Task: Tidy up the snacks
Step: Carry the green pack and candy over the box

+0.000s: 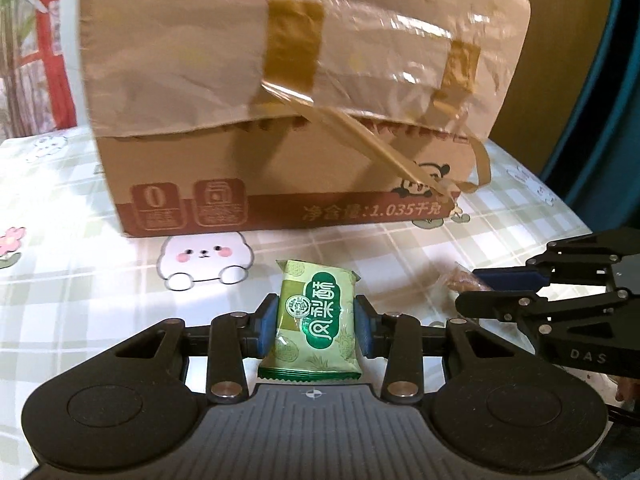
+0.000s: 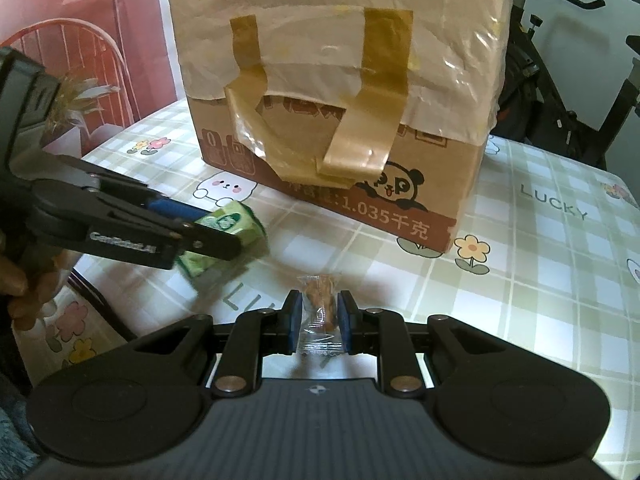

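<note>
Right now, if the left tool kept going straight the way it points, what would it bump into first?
Probably the table, just before the box. The left tool, shut on a green snack, tilts down toward the cloth in front of the box. Depth is hard to judge, so it might reach the box wall.

Both views are dim and warm, with a greenish cast. Light falls from above: the tablecloth (image 1: 100,280) glows white in patches near the lower middle of each view, and small glints sit on the plastic film over the box (image 1: 304,92). Soft shadows lie under the box and its hanging tape (image 2: 356,148). The box top is smeared with blur in the left view. Fisheye bending curves the edges, and the corners go black.
</note>
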A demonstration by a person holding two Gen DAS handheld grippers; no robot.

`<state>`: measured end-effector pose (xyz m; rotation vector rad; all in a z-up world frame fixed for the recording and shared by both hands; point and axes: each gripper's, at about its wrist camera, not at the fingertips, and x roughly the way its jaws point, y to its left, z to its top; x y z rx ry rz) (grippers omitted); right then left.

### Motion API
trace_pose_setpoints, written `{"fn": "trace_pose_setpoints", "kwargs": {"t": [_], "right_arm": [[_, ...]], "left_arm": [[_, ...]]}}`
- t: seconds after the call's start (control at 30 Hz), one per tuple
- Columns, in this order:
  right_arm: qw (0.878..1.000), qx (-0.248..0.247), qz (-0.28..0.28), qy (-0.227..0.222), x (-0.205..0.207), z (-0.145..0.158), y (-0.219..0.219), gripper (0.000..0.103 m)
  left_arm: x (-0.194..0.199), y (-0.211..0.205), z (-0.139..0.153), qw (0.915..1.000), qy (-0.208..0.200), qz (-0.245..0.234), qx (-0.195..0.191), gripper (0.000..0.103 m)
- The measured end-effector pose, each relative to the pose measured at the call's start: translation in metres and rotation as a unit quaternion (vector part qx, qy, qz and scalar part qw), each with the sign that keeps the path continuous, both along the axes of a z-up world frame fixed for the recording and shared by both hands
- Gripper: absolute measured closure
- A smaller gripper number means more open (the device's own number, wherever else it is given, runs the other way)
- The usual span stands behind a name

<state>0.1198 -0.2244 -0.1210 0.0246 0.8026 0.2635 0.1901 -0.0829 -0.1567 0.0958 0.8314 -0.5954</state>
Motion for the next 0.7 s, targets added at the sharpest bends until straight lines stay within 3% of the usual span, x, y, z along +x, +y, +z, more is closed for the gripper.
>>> {"fn": "trace_pose_setpoints", "kwargs": {"t": [0.5, 0.7], "right_arm": [[1.000, -0.002, 0.015, -0.018, 0.002, 0.015, 0.013, 0.082], [0.999, 0.010, 0.025, -0.043, 0.003, 0.034, 0.015, 0.082]], "left_arm": [[-0.020, 0.053, 0.027, 0.9966, -0.019, 0.073, -0.032, 0.061], [-0.024, 0.064, 0.053, 0.9940, -0.052, 0.084, -0.046, 0.061]]}}
